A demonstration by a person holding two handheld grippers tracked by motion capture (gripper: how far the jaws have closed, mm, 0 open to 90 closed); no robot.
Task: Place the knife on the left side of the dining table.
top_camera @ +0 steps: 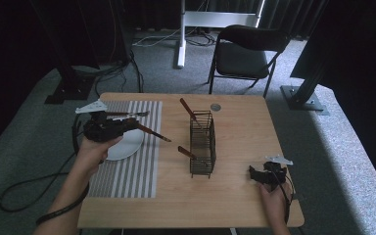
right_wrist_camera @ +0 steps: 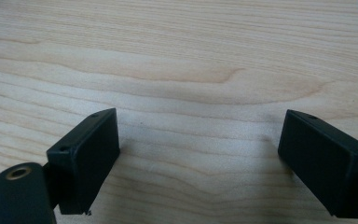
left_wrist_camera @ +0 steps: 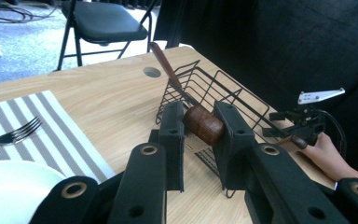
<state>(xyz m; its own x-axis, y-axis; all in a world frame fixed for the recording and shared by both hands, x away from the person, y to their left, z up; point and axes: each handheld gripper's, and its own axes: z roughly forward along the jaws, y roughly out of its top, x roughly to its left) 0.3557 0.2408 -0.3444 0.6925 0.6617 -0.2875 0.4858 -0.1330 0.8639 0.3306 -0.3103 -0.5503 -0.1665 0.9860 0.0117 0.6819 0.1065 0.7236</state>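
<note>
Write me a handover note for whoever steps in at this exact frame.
Left gripper: shut on a wooden-handled utensil, held above the plate and striped placemat.
Right gripper: open, empty, low over bare table near the right front corner.
Wire basket at mid-table holds two more wooden-handled utensils. Fork lies on the placemat beyond the plate.
Likely left: set down the held utensil; unload the basket.

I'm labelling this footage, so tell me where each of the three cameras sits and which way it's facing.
High view: above the person's side, looking forward and down on the light wooden table; both forearms and hands show.
Left gripper view: rides the left gripper, facing across the table to the black wire basket; its fingers clamp a brown wooden handle.
Right gripper view: rides the right gripper, looking down at bare tabletop between spread fingers.
Shared: high and left gripper views both show the basket and the right gripper.
</note>
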